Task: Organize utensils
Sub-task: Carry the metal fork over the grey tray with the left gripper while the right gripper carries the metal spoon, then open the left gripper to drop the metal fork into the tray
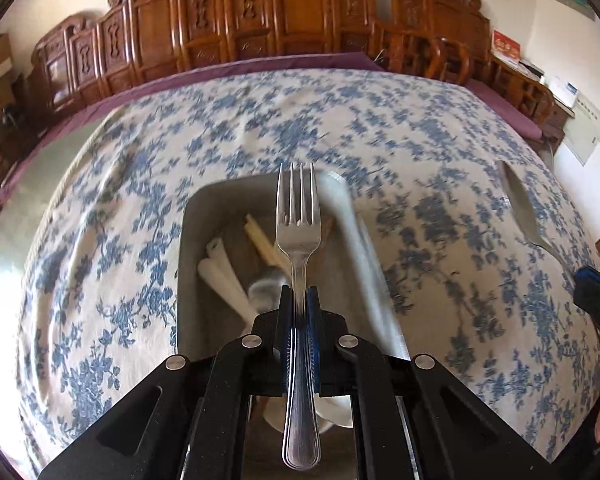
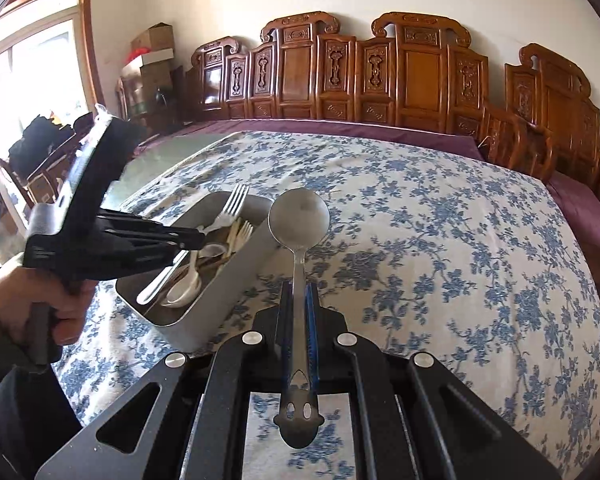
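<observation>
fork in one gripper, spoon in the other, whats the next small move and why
Probably carry the fork a little clear of the metal tray toward bare tablecloth and set it down. The left gripper is shut on its handle above the tray's mixed utensils, and the right gripper already holds the spoon over the cloth.

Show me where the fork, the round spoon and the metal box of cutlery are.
fork (image 1: 298,236): left wrist view, base of its tines.
round spoon (image 2: 299,216): right wrist view, middle of its bowl.
metal box (image 2: 204,320): right wrist view, near outer wall.
</observation>
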Demonstrator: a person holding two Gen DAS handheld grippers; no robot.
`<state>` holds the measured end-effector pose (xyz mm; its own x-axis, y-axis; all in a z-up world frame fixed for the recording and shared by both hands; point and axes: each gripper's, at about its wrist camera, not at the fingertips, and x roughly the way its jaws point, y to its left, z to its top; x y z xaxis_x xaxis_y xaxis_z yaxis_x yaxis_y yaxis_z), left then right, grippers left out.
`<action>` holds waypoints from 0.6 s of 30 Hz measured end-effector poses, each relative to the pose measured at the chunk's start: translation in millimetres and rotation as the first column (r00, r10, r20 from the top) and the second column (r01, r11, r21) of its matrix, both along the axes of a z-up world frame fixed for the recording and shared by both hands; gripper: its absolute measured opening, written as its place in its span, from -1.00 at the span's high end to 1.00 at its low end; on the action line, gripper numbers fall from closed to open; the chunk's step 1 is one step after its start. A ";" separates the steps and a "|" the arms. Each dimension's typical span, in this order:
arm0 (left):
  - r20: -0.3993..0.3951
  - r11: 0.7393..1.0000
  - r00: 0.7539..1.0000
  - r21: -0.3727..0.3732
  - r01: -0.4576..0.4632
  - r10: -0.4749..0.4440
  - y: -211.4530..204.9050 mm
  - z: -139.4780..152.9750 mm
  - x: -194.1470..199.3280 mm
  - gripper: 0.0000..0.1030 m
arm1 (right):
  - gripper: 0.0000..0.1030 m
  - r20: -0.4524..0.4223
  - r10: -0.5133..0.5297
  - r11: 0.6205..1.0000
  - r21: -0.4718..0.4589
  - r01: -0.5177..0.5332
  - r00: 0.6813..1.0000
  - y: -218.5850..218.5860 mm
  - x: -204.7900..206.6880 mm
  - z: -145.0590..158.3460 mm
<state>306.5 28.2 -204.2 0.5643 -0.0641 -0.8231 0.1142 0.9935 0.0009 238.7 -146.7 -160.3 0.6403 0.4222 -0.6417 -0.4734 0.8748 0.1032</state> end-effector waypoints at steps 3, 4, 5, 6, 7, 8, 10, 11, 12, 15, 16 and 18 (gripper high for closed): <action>-0.009 1.000 1.000 0.004 -0.002 0.003 1.2 -5.2 2.8 0.88 | 0.84 -0.007 0.006 1.000 -0.007 -0.006 1.000 5.7 -0.9 -2.8; -0.012 1.000 1.000 0.005 -0.005 0.005 2.2 -7.2 4.1 0.88 | 0.84 -0.008 0.009 1.000 -0.011 -0.009 1.000 7.4 -0.9 -4.0; -0.015 1.000 1.000 0.006 -0.007 0.007 2.8 -8.5 5.1 0.88 | 0.84 -0.010 0.009 1.000 -0.013 -0.009 1.000 8.1 -0.7 -5.0; -0.020 1.000 1.000 0.005 -0.012 0.012 4.2 -10.6 7.1 0.88 | 0.84 -0.013 0.009 1.000 -0.012 -0.010 1.000 8.1 -0.4 -6.2; -0.025 1.000 1.000 0.005 -0.016 0.016 5.3 -12.5 9.1 0.88 | 0.84 -0.015 0.010 1.000 -0.012 -0.011 1.000 8.2 -0.3 -7.2; -0.030 1.000 0.999 0.004 -0.019 0.019 6.4 -14.1 10.9 0.88 | 0.84 -0.015 0.011 1.000 -0.014 -0.011 1.000 8.4 -0.4 -8.0; -0.049 1.000 0.998 -0.002 -0.025 0.025 8.4 -18.3 14.3 0.87 | 0.84 -0.018 0.010 1.000 -0.015 -0.011 1.000 7.7 0.6 -8.9; -0.058 1.000 0.998 -0.006 -0.027 0.027 9.0 -19.7 15.3 0.87 | 0.84 -0.019 0.010 1.000 -0.016 -0.010 1.000 7.8 1.0 -9.2; -0.065 0.999 0.997 -0.014 -0.030 0.029 10.2 -20.9 16.2 0.87 | 0.84 -0.020 0.010 1.000 -0.017 -0.010 1.000 7.9 1.0 -9.7; -0.054 0.999 0.998 -0.012 -0.034 0.034 11.4 -18.6 15.2 0.82 | 0.84 -0.019 0.011 1.000 -0.023 -0.012 1.000 9.1 1.3 -9.5; -0.052 0.999 0.998 -0.017 -0.032 0.031 12.1 -16.8 14.1 0.73 | 0.84 -0.018 0.012 1.000 -0.026 -0.012 1.000 9.3 2.4 -9.8; -0.039 0.999 0.999 -0.013 -0.033 0.033 13.2 -12.0 11.1 0.70 | 0.84 -0.015 0.014 0.999 -0.039 -0.015 1.000 13.0 2.9 -9.8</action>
<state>317.6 41.5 -216.2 0.5336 -0.0579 -0.8438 0.0813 0.9965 -0.0170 241.6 -133.7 -170.2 0.6245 0.4059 -0.6673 -0.4845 0.8714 0.0766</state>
